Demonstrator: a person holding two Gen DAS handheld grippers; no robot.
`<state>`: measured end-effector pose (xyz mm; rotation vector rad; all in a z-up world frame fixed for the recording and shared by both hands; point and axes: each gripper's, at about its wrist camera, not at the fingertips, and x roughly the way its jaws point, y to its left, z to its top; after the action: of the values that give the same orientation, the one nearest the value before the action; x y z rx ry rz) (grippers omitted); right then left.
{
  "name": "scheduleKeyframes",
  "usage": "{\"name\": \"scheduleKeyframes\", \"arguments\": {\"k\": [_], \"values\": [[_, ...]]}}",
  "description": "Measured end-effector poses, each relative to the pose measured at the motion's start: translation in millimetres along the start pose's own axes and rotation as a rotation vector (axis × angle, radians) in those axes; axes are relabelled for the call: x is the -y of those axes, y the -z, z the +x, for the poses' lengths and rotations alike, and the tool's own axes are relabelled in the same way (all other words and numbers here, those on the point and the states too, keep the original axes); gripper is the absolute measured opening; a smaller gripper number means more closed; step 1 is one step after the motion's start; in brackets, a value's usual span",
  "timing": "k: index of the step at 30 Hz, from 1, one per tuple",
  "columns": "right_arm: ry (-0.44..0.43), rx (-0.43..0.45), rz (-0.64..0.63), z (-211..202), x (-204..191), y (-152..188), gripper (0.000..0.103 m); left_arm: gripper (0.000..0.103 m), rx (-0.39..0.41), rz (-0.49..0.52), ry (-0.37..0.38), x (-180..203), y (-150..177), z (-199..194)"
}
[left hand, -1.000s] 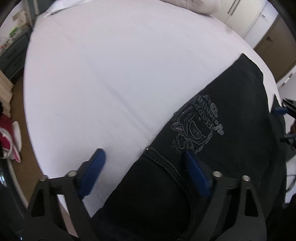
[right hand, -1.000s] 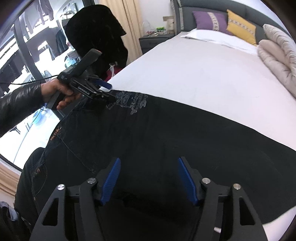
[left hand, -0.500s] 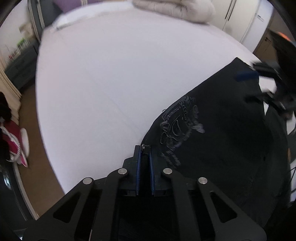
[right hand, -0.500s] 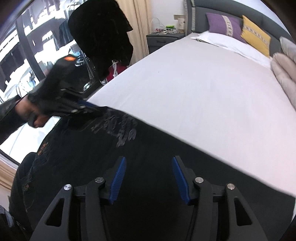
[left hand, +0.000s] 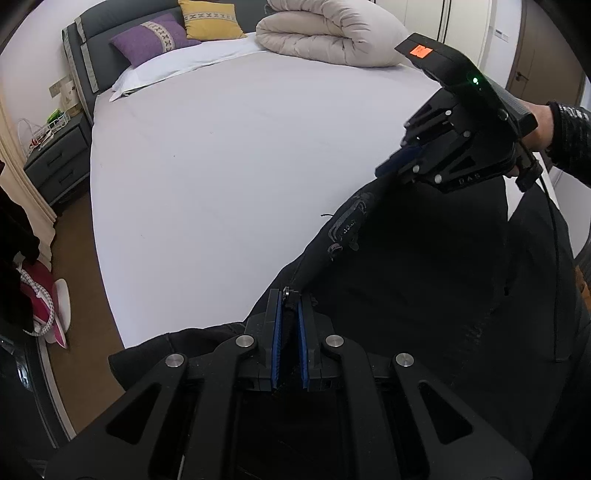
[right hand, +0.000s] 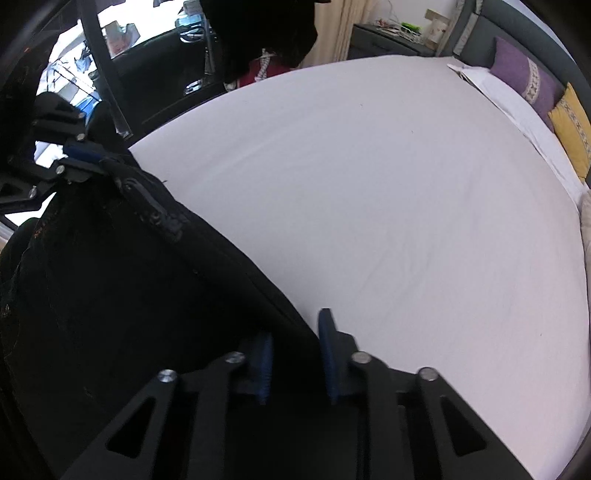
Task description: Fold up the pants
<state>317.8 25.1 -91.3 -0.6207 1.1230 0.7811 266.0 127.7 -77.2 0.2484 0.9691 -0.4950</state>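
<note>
Left gripper (left hand: 288, 314) has its blue pads pinched together on the waistband edge of the black pants (left hand: 424, 277), right at the metal button. Right gripper (right hand: 295, 350) has the upper edge of the same pants between its blue pads, fabric filling the gap; in the left wrist view it (left hand: 397, 162) is pinched on a raised fabric peak, pads nearly together. Pants hang between the two grippers, lifted off the white bed sheet (left hand: 221, 166), bulk draping down toward the near side of the bed (grey printed graphic (left hand: 347, 225) visible on the taut stretch). Right hand (left hand: 546, 122) in a dark sleeve holds the gripper handle. At the far end of the bed: purple pillow (left hand: 151, 35), yellow pillow (left hand: 208, 18), folded beige duvet (left hand: 325, 33). Dark nightstand (left hand: 55, 162) beside the bed.
</note>
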Motion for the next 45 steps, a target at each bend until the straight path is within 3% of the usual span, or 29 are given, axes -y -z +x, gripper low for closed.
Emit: {"name": "scheduleKeyframes", "arguments": {"k": [7, 16, 21, 24, 27, 32, 38, 45], "values": [[0.006, 0.051, 0.103, -23, -8, 5, 0.004, 0.007, 0.022, -0.041, 0.011, 1, 6, -6], [-0.043, 0.107, 0.135, -42, -72, 30, 0.004, 0.007, 0.036, -0.085, 0.041, 32, 43, -47], [-0.007, 0.105, 0.043, -64, -116, 65, 0.004, 0.007, 0.027, -0.089, 0.063, 64, 86, -80], [0.060, 0.072, -0.086, -79, -158, 99, 0.004, 0.007, 0.012, -0.064, 0.106, 86, 115, -98], [0.137, 0.036, -0.211, -84, -203, 128, 0.004, 0.007, -0.040, 0.013, 0.116, 119, 142, -104], [0.197, 0.012, -0.308, -89, -251, 162, 0.004, 0.007, -0.099, 0.111, 0.140, 160, 183, -122], [0.253, -0.015, -0.365, -83, -289, 181, 0.004, 0.007, -0.134, 0.171, 0.183, 191, 213, -141], [0.349, -0.044, -0.422, -77, -320, 199, 0.004, 0.007, -0.158, 0.233, 0.192, 203, 206, -143]]}}
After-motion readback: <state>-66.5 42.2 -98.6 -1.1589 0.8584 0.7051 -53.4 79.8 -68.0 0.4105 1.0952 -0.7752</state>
